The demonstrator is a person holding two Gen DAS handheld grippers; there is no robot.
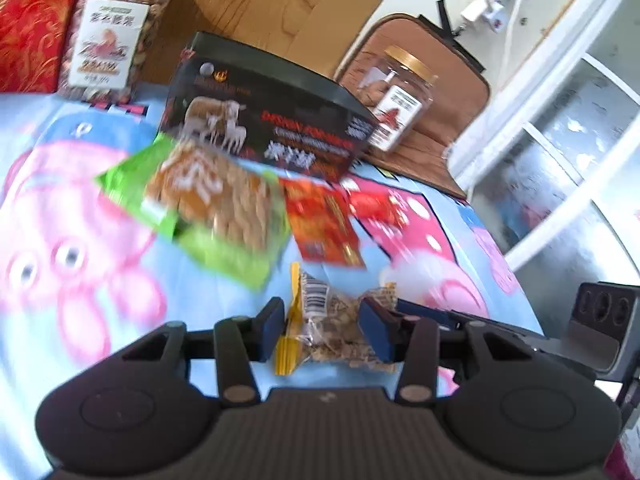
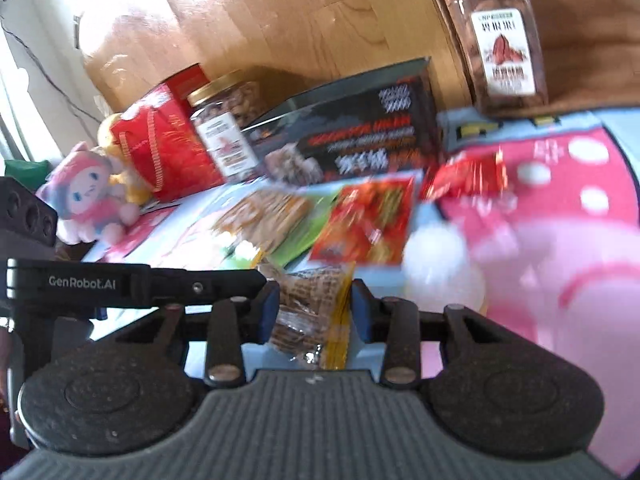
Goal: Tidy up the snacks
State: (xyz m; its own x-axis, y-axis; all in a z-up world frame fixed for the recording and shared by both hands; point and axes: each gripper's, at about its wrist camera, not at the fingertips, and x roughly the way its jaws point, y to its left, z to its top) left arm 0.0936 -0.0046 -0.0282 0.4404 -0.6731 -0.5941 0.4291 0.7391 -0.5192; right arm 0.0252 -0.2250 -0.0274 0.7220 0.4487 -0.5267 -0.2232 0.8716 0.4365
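I have both claws pinching one clear snack packet (image 1: 340, 320) with yellow edging: left claw (image 1: 326, 330), right claw (image 2: 316, 314). It hangs just above the cartoon blanket (image 1: 80, 240) (blurred), near the green snack bag (image 1: 208, 204).

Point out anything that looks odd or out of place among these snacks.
One small clear snack packet sits between the fingers of both the left hand-held gripper and the right hand-held gripper at once. Nearby, the green bag and red packet lie askew and overlapping, not lined up. Nothing looks spilled.
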